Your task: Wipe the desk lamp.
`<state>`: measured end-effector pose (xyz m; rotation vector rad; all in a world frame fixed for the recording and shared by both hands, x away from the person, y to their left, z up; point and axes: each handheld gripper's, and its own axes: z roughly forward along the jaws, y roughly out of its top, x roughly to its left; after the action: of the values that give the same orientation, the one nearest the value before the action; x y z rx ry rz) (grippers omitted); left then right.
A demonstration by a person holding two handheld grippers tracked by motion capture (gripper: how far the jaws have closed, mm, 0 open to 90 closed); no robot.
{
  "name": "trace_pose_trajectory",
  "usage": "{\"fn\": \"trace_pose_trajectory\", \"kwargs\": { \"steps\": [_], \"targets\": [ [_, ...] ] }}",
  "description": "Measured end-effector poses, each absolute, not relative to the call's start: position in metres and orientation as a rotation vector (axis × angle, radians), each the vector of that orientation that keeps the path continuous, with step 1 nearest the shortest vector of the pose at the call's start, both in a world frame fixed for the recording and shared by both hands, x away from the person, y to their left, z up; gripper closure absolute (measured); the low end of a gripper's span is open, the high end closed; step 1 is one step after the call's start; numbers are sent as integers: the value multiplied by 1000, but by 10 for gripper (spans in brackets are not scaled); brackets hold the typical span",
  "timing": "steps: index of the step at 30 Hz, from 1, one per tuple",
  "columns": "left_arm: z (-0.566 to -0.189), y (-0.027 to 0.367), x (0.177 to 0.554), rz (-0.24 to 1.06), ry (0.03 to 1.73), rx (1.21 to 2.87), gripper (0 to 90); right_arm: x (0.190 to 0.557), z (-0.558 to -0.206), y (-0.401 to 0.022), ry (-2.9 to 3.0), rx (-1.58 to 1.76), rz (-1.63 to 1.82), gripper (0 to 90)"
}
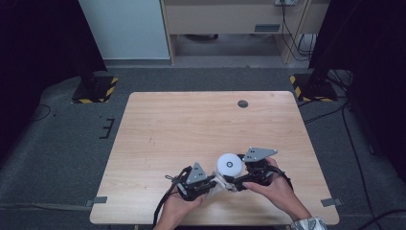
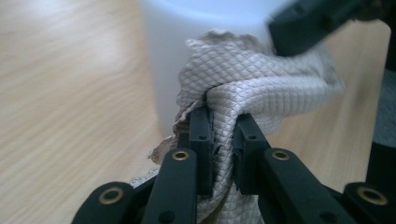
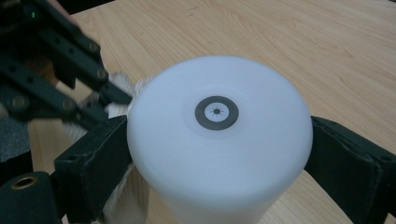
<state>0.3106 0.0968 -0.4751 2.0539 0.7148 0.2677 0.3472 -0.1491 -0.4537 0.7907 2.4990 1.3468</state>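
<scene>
wood counter (image 1: 191, 120) under you: your right tongs (image 3: 217, 154) clamp the white cup (image 3: 219, 140) near the front edge, your left tongs (image 2: 223, 135) pinch the cloth (image 2: 252, 84) against its side; wiping looks underway, not finished

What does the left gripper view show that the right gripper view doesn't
Left gripper view: the left gripper shut on a bunched beige cloth, its diamond weave clear, pressed against the side wall of the white cup.

Right gripper view: the cup's flat end with a dark ring mark, and the right gripper with its pads against opposite sides of the cup.

Both: the cup, the cloth beside it, the other gripper's black jaws and the wooden table.
</scene>
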Motion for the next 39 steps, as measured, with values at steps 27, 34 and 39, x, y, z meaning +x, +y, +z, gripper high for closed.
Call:
{"fn": "trace_pose_trajectory", "kwargs": {
  "steps": [27, 34, 39],
  "targets": [
    [-498, 91, 318, 237, 754, 2138, 798, 346, -457, -143, 2492, 788, 1331, 89],
    [-470, 94, 312, 316, 723, 2045, 798, 346, -457, -145, 2485, 795, 1335, 90],
    [-461, 100, 323, 346, 754, 1980, 798, 345, -458, -145, 2482, 787, 1340, 90]
  ]
}}
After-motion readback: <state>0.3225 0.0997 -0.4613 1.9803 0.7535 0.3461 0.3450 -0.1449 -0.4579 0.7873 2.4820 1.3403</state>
